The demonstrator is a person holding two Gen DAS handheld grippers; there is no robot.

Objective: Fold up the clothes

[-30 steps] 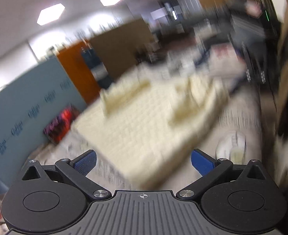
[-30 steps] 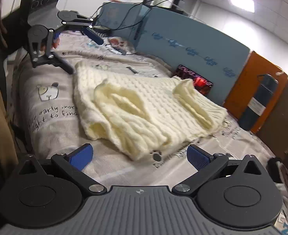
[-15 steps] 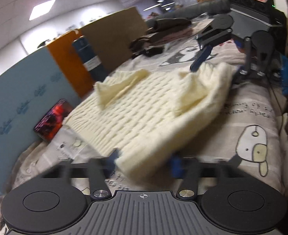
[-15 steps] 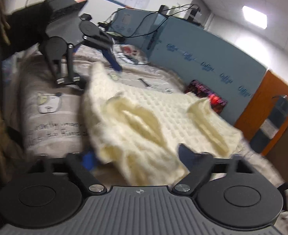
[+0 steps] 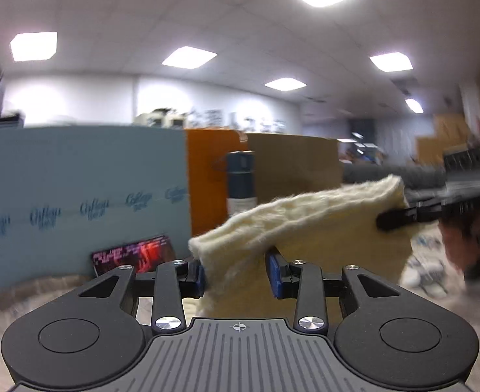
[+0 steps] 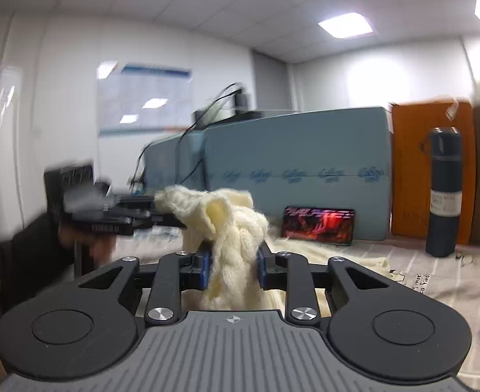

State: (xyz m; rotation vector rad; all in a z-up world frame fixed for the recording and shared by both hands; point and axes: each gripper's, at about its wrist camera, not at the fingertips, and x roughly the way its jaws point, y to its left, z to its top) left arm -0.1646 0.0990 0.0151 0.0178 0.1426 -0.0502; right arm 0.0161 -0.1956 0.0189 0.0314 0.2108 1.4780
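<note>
Since a second ago the sweater rose off the bed, left gripper and right gripper both clamped on its edge. Soft, light, stretchy; corners hold best.

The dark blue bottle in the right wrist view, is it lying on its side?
No, the dark blue bottle stands upright on the printed sheet, before the orange panel.
</note>
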